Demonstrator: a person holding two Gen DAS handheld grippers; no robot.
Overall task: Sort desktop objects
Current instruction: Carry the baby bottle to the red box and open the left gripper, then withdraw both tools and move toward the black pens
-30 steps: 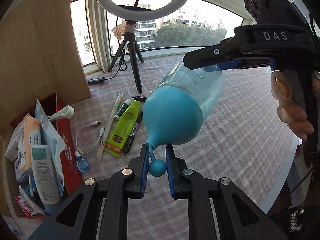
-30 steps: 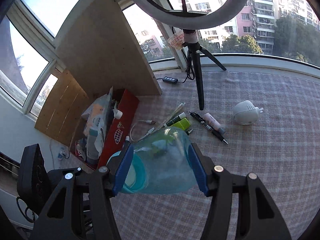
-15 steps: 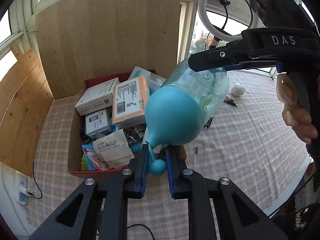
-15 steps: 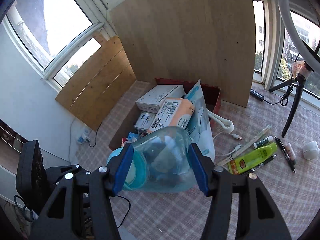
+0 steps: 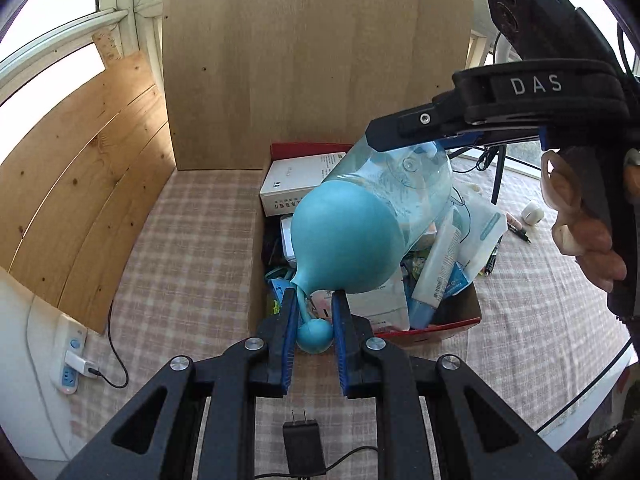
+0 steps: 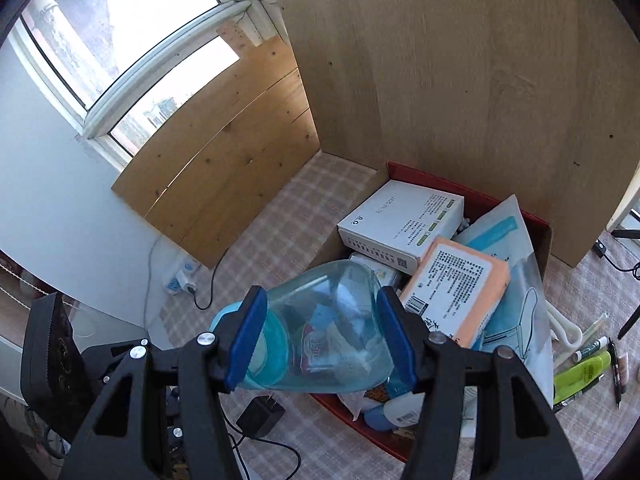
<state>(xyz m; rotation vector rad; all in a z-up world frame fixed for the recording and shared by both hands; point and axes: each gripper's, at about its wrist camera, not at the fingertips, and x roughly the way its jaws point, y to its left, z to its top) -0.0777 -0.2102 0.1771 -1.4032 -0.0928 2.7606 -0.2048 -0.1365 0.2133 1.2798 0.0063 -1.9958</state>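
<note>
A: Why two grips?
B: My left gripper [image 5: 314, 330], nearly closed, pinches the blue bulb's stem; right gripper [image 6: 320, 342], half-open, clamps the clear bottle [image 6: 324, 328] — steadier, hanging over the red box [image 5: 436, 330] w/ cartons beyond.

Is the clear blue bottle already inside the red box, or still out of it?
Out: the bottle hangs tipped on its side above the red box, clamped by the right gripper, while the left gripper pinches its blue bulb's stem.

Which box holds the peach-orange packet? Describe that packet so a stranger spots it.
Find the tall wooden board; the red cardboard box sits at its foot. Inside, beside a white carton, lies the peach-orange packet, the only one with that colour, bearing a barcode.
</note>
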